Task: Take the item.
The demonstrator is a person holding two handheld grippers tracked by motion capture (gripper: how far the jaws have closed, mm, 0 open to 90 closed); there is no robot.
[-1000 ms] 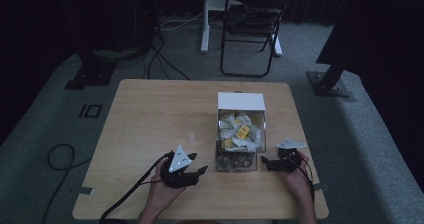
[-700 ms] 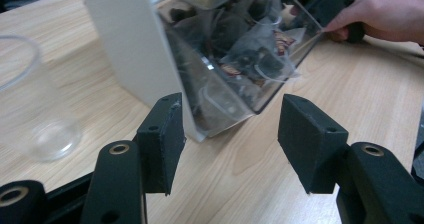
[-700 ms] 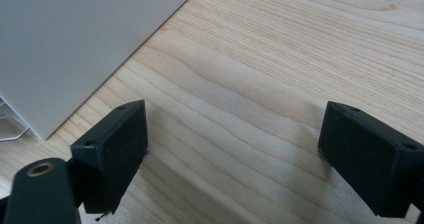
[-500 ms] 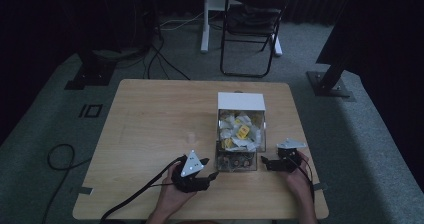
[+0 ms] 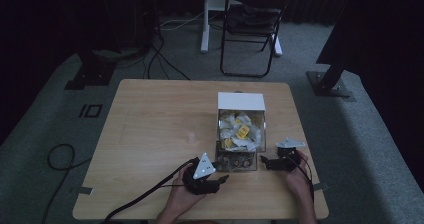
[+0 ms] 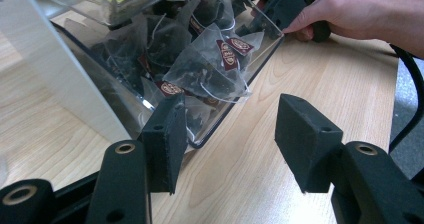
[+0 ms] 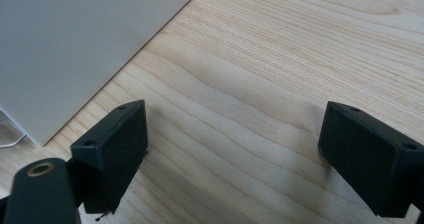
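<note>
A clear plastic box (image 5: 239,134) with a white back panel stands right of the table's middle. It holds yellow-tagged tea bags, and darker pyramid tea bags (image 6: 210,69) with red tags fill its near compartment. My left gripper (image 5: 219,180) (image 6: 230,144) lies low at the box's near left corner. It is open, its jaws have just been closing a little, and between them is bare table. My right gripper (image 5: 265,162) (image 7: 232,154) rests open on the wood beside the box's right wall (image 7: 75,44), nothing in it. The right hand (image 6: 350,9) shows beyond the box.
The wooden table (image 5: 150,124) has wide bare wood left of and behind the box. A black folding chair (image 5: 250,29) and a white stand are on the carpet beyond the far edge. Cables (image 5: 60,159) trail on the floor at left.
My left gripper has slid right along the table's near side, up to the box's front corner. The right gripper and the box have stayed put.
</note>
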